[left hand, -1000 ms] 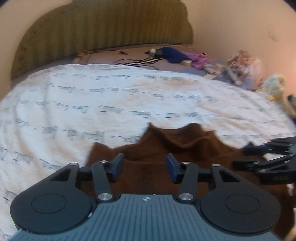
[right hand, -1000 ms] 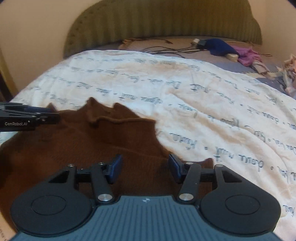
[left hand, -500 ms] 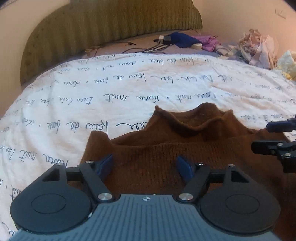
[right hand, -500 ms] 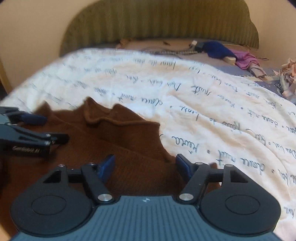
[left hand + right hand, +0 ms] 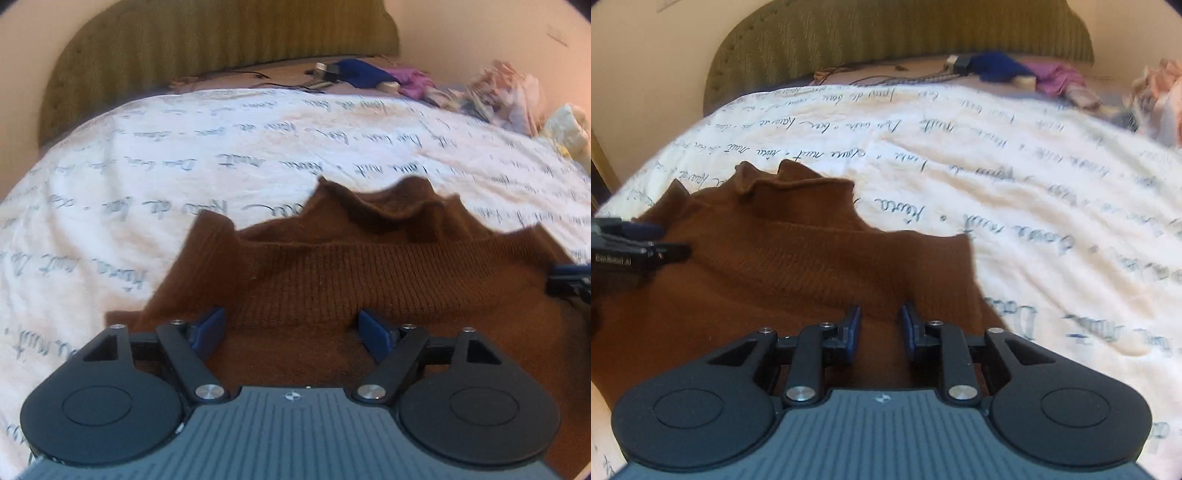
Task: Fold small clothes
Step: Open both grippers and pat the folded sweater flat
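A brown knit sweater (image 5: 369, 277) lies flat on the white quilt, its wavy collar pointing away from me. My left gripper (image 5: 291, 328) hovers low over the sweater's left part, jaws wide apart, nothing pinched. In the right wrist view the sweater (image 5: 775, 266) fills the lower left. My right gripper (image 5: 881, 321) sits at its right side near the edge. Its jaws are closing and stand narrow, with brown knit in the gap; I see no firm pinch. Each gripper shows in the other view: the right gripper (image 5: 569, 284), the left gripper (image 5: 639, 251).
The white quilt (image 5: 184, 147) with script lettering covers the bed (image 5: 1052, 192). A green ribbed headboard (image 5: 221, 48) stands behind it. Cables, a blue item (image 5: 362, 72), pink cloth (image 5: 1056, 77) and a heap of clothes (image 5: 506, 92) lie at the far right.
The right gripper's jaws have narrowed sharply and it has shifted toward the sweater's right edge. The left gripper has widened its jaws and sunk slightly closer to the sweater.
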`<action>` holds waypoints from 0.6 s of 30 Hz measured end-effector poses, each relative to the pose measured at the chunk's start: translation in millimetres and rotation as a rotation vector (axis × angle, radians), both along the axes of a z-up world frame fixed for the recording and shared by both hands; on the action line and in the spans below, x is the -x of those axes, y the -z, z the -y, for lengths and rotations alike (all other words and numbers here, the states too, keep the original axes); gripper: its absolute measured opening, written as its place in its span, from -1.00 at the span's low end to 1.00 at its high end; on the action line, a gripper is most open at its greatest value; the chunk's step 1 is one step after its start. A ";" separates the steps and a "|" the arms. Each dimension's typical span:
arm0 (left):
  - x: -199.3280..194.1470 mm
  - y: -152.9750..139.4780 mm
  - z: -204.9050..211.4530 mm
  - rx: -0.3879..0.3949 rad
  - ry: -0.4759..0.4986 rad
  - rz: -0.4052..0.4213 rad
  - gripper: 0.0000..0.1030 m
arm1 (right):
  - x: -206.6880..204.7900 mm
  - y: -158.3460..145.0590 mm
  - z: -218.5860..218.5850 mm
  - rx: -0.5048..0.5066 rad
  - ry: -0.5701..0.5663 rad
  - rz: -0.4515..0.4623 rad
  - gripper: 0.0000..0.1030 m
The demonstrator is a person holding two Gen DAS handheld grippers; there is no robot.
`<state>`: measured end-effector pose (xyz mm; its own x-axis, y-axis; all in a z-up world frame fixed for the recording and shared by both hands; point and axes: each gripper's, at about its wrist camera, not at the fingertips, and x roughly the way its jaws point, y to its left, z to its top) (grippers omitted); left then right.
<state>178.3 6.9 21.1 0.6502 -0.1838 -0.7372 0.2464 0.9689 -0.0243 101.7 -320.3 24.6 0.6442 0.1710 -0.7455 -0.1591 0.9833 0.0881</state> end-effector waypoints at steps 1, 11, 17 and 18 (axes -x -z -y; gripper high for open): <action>7.3 -7.4 -6.4 0.051 -0.017 0.004 0.42 | 9.5 -7.5 -7.8 0.062 0.008 0.026 -0.52; 87.0 13.0 -34.8 -0.030 0.056 0.031 0.65 | 53.4 11.4 -34.1 0.016 -0.108 0.041 -0.51; 121.1 -18.5 -66.2 0.017 -0.042 0.062 0.69 | 113.9 -10.9 -35.0 -0.077 -0.023 0.102 -0.43; 126.8 -20.9 -65.8 0.033 -0.048 0.066 0.70 | 122.4 -8.4 -42.7 -0.087 -0.043 0.100 -0.43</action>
